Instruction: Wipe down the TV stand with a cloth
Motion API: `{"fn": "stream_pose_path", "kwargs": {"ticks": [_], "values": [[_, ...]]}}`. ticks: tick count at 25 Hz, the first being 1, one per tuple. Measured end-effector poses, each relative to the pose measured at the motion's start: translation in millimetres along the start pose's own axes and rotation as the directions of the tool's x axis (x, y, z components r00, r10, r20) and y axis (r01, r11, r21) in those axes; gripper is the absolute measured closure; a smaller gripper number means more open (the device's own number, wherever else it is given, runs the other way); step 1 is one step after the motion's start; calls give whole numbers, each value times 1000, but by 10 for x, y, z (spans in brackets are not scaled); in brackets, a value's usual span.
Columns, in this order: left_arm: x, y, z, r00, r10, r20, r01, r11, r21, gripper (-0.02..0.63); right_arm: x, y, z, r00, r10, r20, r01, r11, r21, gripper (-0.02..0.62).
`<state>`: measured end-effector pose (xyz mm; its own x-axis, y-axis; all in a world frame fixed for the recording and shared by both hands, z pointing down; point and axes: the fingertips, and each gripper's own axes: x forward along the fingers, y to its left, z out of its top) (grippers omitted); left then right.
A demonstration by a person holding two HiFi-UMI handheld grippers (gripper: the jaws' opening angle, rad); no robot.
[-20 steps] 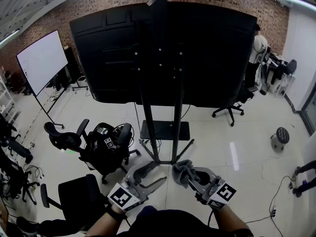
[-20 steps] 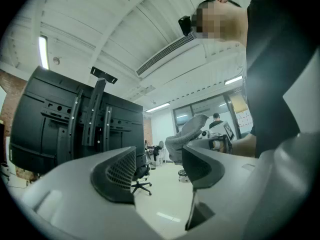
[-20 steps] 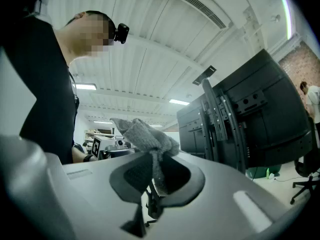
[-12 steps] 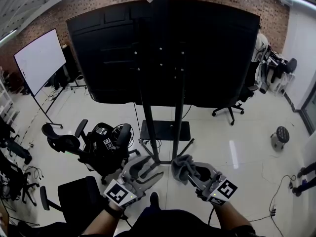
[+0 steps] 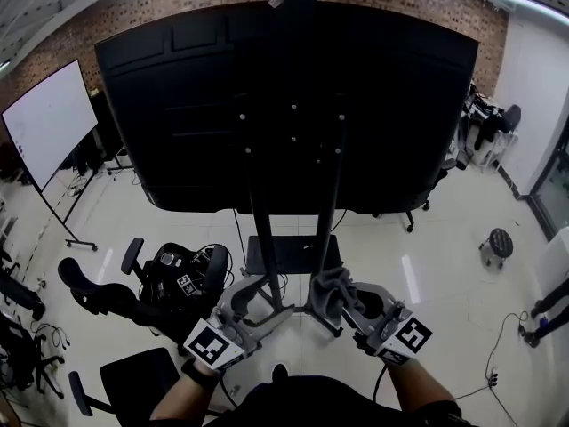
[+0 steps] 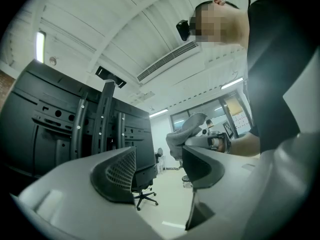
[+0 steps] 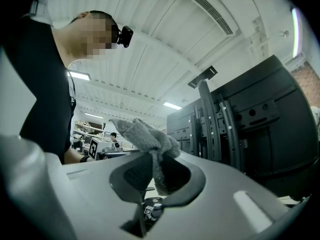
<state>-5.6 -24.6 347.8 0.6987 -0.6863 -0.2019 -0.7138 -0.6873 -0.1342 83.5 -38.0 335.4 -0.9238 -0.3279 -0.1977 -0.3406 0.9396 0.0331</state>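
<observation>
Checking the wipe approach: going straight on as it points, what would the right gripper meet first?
Probably the lower uprights of the black metal TV stand, with the crumpled grey cloth pinched in the right gripper touching first; depth is unclear.

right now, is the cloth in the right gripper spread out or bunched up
Bunched up. The grey cloth is pinched in the right gripper, whose jaws are shut on it, with crumpled folds puffing out above them.

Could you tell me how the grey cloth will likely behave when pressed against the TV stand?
Probably floppy: the cloth bunches in folds in the right tool. It looks soft and light, so it should mould around the TV stand.
</observation>
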Motion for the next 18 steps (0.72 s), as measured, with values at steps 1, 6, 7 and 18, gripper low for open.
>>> {"fn": "stream_pose_path", "kwargs": {"ticks": [1, 6, 7, 18], "values": [[14, 126, 10, 1000, -8, 5, 7, 1000, 7, 296, 113, -73, 5, 1000, -9, 4, 9, 1000, -8, 560], [77, 688, 109, 998, -63, 16, 63, 997, 34, 296, 666, -355, 117, 999, -45, 22, 46, 996, -77, 560], [92, 780, 149, 997, -78, 19, 77, 996, 44, 296, 765, -399, 160, 998, -50, 24, 52, 994, -96, 560], [542, 1332, 838, 980, -170, 104, 150, 973, 173, 296, 1389, -941, 916, 994, -81, 70, 99, 945, -311, 560]]}}
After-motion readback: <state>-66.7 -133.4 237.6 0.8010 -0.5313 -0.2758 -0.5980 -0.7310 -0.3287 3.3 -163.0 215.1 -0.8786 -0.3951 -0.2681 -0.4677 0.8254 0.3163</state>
